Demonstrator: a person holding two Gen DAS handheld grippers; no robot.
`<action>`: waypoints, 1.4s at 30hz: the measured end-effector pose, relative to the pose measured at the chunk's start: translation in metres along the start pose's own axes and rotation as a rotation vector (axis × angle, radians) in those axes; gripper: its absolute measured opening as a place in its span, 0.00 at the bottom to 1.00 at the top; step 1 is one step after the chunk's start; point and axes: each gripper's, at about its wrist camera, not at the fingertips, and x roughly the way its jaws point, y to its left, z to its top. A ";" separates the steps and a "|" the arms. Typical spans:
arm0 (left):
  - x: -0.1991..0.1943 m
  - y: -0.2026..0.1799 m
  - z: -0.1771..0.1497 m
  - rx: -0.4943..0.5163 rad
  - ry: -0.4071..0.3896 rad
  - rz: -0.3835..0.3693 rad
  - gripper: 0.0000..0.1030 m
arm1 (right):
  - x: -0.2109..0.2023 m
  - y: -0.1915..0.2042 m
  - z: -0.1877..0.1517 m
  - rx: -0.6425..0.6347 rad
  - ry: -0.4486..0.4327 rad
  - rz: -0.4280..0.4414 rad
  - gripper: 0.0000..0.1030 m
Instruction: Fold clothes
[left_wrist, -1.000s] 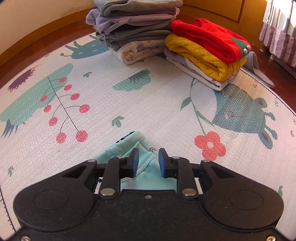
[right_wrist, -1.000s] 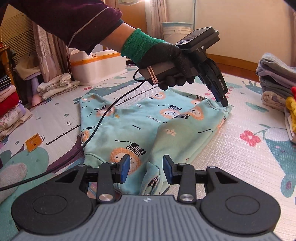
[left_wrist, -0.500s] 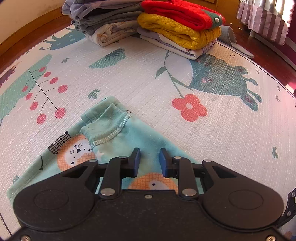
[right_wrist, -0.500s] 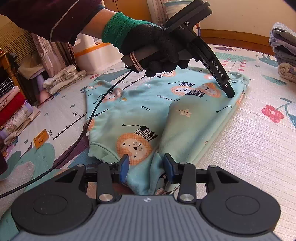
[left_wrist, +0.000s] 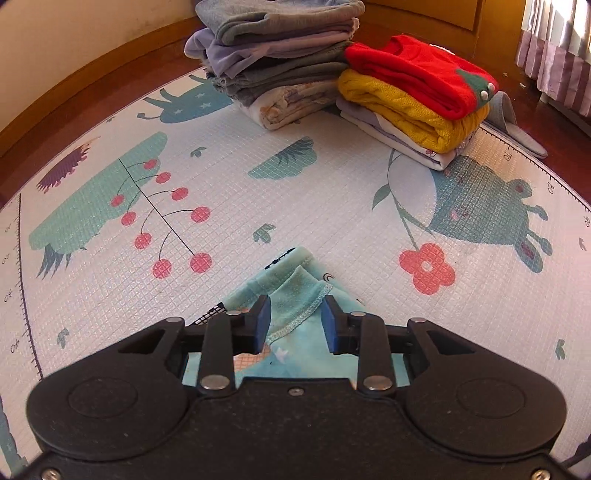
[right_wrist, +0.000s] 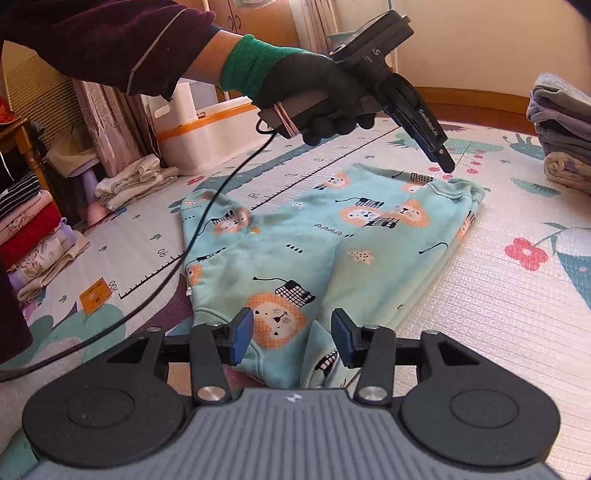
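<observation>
The right gripper (right_wrist: 291, 338) is open, low over the near hem of the mint green top (right_wrist: 295, 254); nothing is held between its blue pads (right_wrist: 242, 334). The top lies flat on the play mat (right_wrist: 498, 314), partly folded; a black cable (right_wrist: 207, 236) hangs across its left side. Farther on, a gloved hand (right_wrist: 314, 99) holds the left gripper (left_wrist: 293, 325) just above the far corner of the top; it is open too, with the stitched cuff below its gap. Beyond the top the mat is bare up to two piles; the grey stack (left_wrist: 280, 59) stands beside the red and yellow stack (left_wrist: 413, 99). A white box (right_wrist: 199, 136) and more folded clothes (right_wrist: 33, 236) sit far left.
</observation>
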 end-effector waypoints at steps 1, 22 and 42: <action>-0.018 0.002 -0.006 -0.002 0.001 0.001 0.27 | 0.000 -0.001 0.000 -0.002 0.005 -0.007 0.48; -0.177 0.059 -0.305 -1.025 -0.095 0.202 0.43 | 0.003 -0.029 0.054 -0.023 0.274 0.081 0.48; -0.184 0.117 -0.417 -1.507 -0.359 0.310 0.43 | 0.122 -0.023 0.191 0.209 0.513 0.246 0.57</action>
